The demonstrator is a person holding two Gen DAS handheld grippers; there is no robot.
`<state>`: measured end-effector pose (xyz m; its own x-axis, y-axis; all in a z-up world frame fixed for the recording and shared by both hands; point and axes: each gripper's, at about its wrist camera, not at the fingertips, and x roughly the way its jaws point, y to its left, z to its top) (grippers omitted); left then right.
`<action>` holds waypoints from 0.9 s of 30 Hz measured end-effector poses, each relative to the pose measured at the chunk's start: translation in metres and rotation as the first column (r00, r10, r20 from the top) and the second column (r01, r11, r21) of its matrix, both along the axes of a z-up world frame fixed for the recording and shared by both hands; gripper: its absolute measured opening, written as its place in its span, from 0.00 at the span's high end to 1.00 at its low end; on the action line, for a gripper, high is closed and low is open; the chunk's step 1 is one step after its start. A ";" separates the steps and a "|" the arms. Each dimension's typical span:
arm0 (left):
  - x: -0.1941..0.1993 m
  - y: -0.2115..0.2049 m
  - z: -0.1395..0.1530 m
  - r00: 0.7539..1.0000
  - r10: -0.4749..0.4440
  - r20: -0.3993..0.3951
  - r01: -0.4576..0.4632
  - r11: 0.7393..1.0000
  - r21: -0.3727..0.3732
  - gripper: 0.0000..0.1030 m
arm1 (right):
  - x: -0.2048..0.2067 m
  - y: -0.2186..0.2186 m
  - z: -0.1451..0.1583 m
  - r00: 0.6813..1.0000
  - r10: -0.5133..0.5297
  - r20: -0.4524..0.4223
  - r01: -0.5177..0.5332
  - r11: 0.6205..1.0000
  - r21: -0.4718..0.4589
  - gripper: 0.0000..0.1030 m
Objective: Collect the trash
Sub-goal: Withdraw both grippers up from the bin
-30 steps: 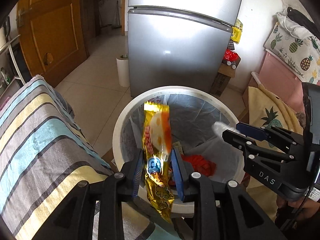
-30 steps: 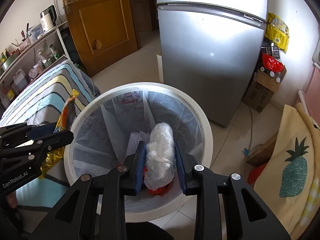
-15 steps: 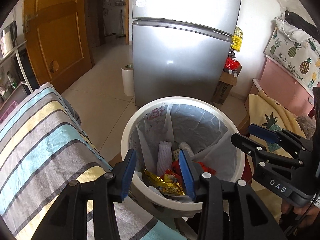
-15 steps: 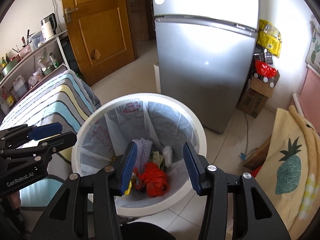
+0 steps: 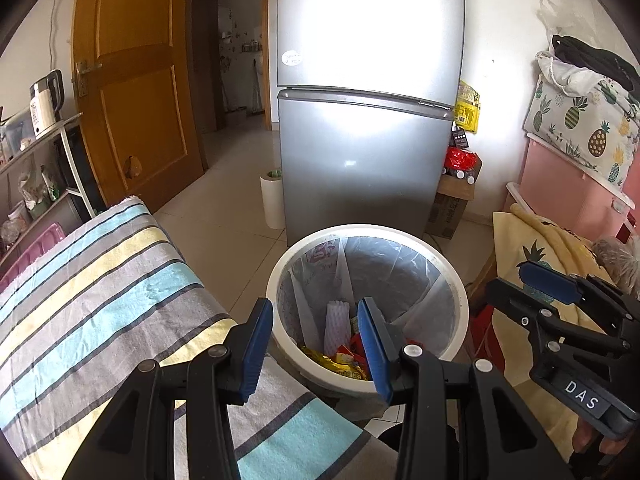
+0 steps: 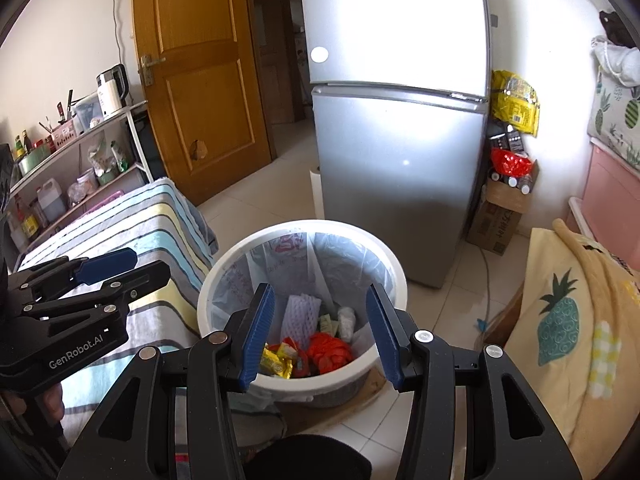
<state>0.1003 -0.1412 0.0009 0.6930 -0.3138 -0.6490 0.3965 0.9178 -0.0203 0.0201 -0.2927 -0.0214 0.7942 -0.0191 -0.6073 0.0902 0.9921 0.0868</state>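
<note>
White plastic rims the trash bin (image 6: 394, 276), and from the right wrist view we look deeper into it than from the left: we see a white foam net sleeve (image 6: 300, 314), a clear crumpled bottle (image 6: 346, 320), a red wad (image 6: 330, 350) and a yellow wrapper (image 6: 276, 362) lying on the liner at the bottom. From the left wrist view the bin (image 5: 452, 280) sits further ahead and its near wall hides most of the floor, so we make out only the foam sleeve (image 5: 336, 326) and an edge of the yellow wrapper (image 5: 328, 362). Our left claw (image 5: 316, 348) is spread wide with nothing between its blue pads, hanging above the near rim where the bin meets the striped cloth (image 5: 100, 292). Our right claw (image 6: 318, 332) is likewise wide apart and empty, poised over the near side of the bin without touching it. Each view catches the other claw from the side: the right one (image 5: 520, 280) at the right edge, the left one (image 6: 128, 266) over the striped cloth (image 6: 168, 216). Behind the bin stands a silver fridge (image 6: 400, 140), with a cardboard box (image 6: 496, 220) beside it, a wooden door (image 6: 200, 80) to the left, a shelf rack (image 6: 80, 160) of kitchen goods, and a pineapple-print blanket (image 6: 560, 312) to the right.
</note>
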 end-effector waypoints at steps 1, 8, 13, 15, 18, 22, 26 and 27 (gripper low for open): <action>-0.005 0.000 0.001 1.000 0.001 0.006 -0.001 1.000 -0.003 0.57 | -0.004 0.001 0.002 1.000 -0.003 0.007 0.003 1.000 -0.005 0.53; -0.034 0.011 0.013 0.997 0.011 0.081 -0.008 1.000 -0.030 0.57 | -0.031 0.006 0.008 0.997 -0.057 0.043 0.057 0.998 -0.013 0.52; -0.049 0.021 0.021 0.991 0.047 0.123 -0.043 0.998 -0.036 0.49 | -0.045 0.014 0.008 0.997 -0.056 0.058 0.057 0.998 -0.014 0.52; -0.053 0.025 0.023 0.990 0.060 0.128 -0.055 0.998 -0.043 0.49 | -0.048 0.016 0.008 0.996 -0.058 0.060 0.059 0.998 -0.011 0.52; -0.056 0.029 0.024 0.989 0.076 0.129 -0.070 0.997 -0.045 0.49 | -0.051 0.017 0.009 0.996 -0.055 0.066 0.055 0.998 0.004 0.52; -0.056 0.033 0.022 0.989 0.087 0.119 -0.083 0.996 -0.037 0.48 | -0.054 0.022 0.011 0.996 -0.047 0.081 0.047 0.999 -0.001 0.52; -0.055 0.033 0.020 0.990 0.084 0.111 -0.081 0.996 -0.028 0.48 | -0.055 0.023 0.012 0.995 -0.047 0.091 0.048 0.999 -0.007 0.52; -0.056 0.033 0.020 0.990 0.084 0.110 -0.082 0.996 -0.026 0.48 | -0.055 0.023 0.012 0.995 -0.047 0.092 0.048 0.999 -0.007 0.52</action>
